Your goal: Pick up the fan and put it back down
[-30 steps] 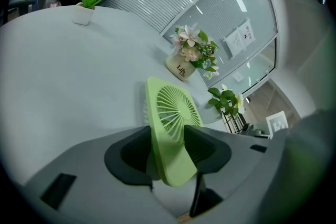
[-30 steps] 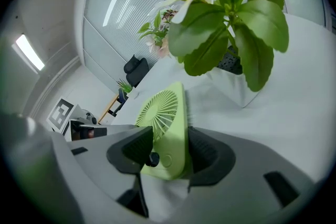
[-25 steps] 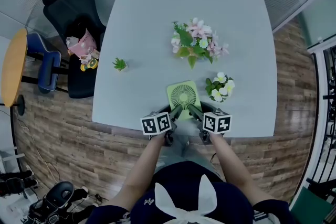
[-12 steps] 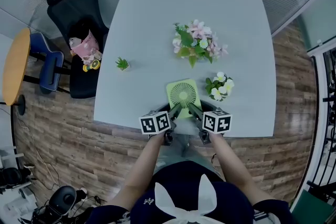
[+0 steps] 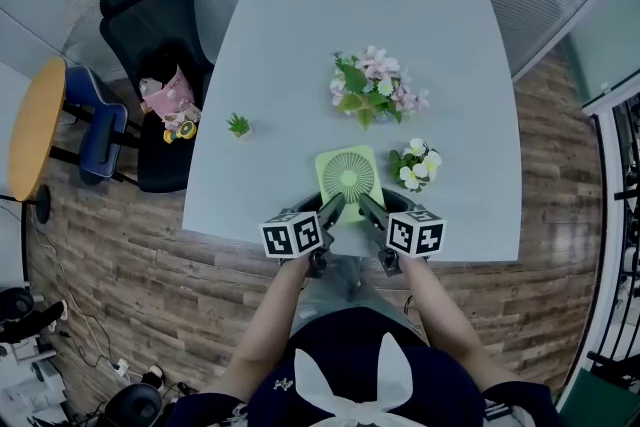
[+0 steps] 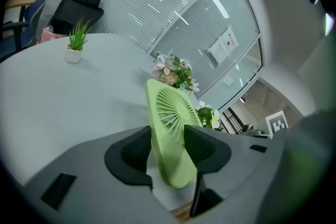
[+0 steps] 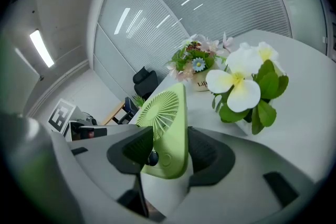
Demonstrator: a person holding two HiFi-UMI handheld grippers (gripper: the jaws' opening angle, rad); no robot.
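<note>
Left gripper and right gripper were both clamped on the green fan, one per side, fan tilted over the white table's near edge.

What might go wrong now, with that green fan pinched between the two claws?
The left claw and right claw each pinch only a lower corner of the fan, so it may tilt or slip. It is near the table edge and might drop off. The white flowers stand close beside it; a swing may knock them.
</note>
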